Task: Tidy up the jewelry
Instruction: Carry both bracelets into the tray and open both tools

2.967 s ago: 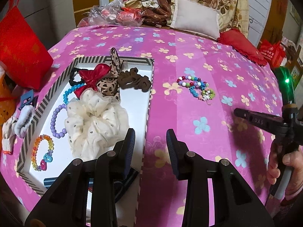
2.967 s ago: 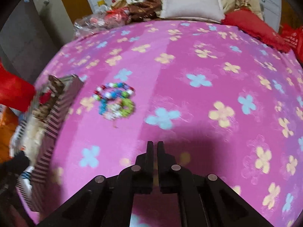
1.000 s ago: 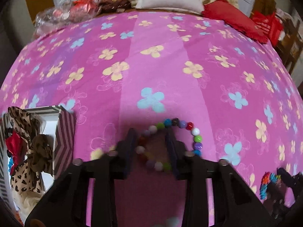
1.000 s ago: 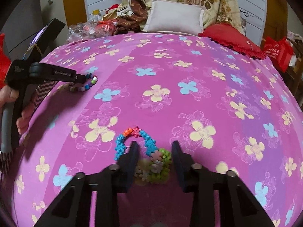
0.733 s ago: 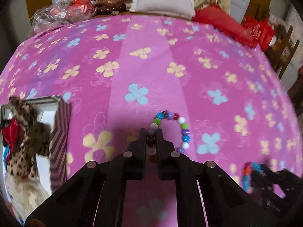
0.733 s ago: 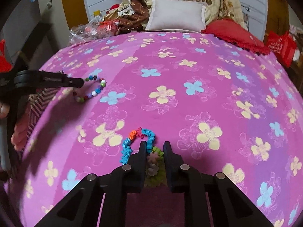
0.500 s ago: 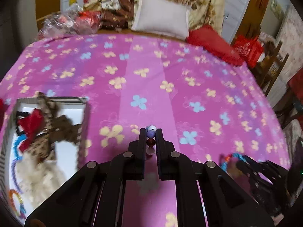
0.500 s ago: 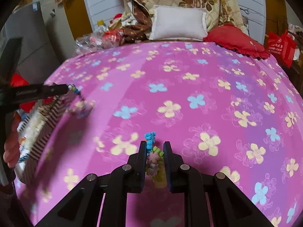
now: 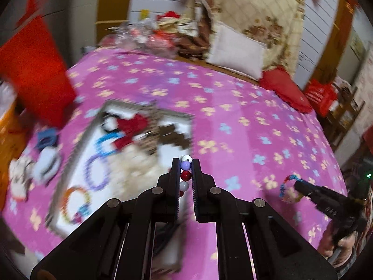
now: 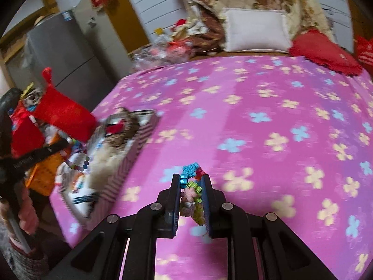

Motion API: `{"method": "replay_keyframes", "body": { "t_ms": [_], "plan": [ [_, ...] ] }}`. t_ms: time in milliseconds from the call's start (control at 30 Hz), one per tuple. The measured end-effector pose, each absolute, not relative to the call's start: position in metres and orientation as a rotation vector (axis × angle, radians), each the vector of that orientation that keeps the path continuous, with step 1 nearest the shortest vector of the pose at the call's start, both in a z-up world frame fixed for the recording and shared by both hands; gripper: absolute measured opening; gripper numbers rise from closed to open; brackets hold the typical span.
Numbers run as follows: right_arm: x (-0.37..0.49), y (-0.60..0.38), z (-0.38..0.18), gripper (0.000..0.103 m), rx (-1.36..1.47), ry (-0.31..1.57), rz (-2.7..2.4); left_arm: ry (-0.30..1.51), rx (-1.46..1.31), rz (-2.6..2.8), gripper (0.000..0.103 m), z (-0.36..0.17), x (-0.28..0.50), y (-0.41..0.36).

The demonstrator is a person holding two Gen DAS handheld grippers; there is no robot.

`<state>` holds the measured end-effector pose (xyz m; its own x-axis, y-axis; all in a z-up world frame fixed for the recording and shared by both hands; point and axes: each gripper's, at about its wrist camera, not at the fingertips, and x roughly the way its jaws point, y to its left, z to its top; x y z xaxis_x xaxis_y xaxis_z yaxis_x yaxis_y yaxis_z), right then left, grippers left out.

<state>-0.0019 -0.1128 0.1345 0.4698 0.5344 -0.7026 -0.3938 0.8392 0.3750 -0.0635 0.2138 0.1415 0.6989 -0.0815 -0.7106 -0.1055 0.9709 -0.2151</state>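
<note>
Moved since earlier: both bracelets off the pink floral bedspread (image 10: pixel 268 121) and up in the grippers; striped box (image 9: pixel 70 163) back in the left wrist view, now straight ahead.
Left gripper (image 9: pixel 185 170): jaws nearly together, pinching a round-bead bracelet (image 9: pixel 185 164); white, lilac, red and grey beads stacked in the narrow gap; carried above the near right part of the box.
Right gripper (image 10: pixel 191 186): jaws narrow, clamped on a chunky blue, green and pink bracelet (image 10: pixel 190 170); blue end sticking out past the tips; held clear above the bedspread, right of the box.
Striped box: lies on the left side of the bed; holds a cream scrunchie (image 9: pixel 137 163), red bow (image 9: pixel 130 128), brown scrunchie (image 9: pixel 174 137), blue, purple and rainbow bead rings; contents blurred.
Cross view: left gripper seen at far left from the right wrist, its bracelet dangling over the box (image 10: pixel 77 161); right gripper seen at lower right from the left wrist, bracelet at its tip (image 9: pixel 288 189).
Far end: white pillow (image 10: pixel 256 30), red cushion (image 10: pixel 321 49).
Left of bed: red bag (image 9: pixel 32 70).
</note>
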Motion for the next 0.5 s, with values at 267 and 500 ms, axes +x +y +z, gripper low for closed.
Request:
{"method": "replay_keyframes", "body": {
  "t_ms": [267,500],
  "plan": [
    [-0.016,-0.023,0.157,0.016,0.128,0.93,0.748,0.811,-0.363,0.114,0.008,0.116,-0.091,0.284],
    [-0.026,0.073,0.154,0.016,0.036,0.969,0.884,0.868,-0.396,0.15,0.008,0.09,-0.093,0.313]
  ]
}}
